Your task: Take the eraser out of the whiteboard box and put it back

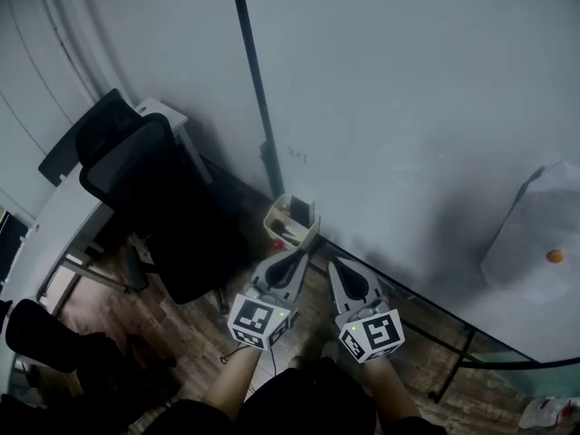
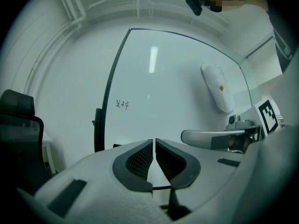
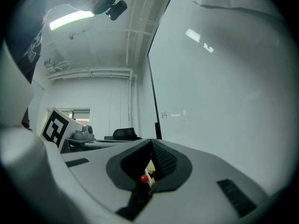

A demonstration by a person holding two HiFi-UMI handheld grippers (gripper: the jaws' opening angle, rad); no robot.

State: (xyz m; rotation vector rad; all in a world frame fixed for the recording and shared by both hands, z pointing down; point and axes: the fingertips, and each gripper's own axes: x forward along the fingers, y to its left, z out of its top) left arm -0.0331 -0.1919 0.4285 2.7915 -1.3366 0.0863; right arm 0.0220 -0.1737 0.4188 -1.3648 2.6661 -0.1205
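Our left gripper (image 1: 297, 257) and right gripper (image 1: 333, 265) are both pinched shut, empty. The box (image 1: 271, 216) sits at twelve o'clock of them, by the whiteboard (image 1: 408, 107).

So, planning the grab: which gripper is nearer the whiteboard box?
The left gripper, in line with the whiteboard box; the right gripper sits farther aside.
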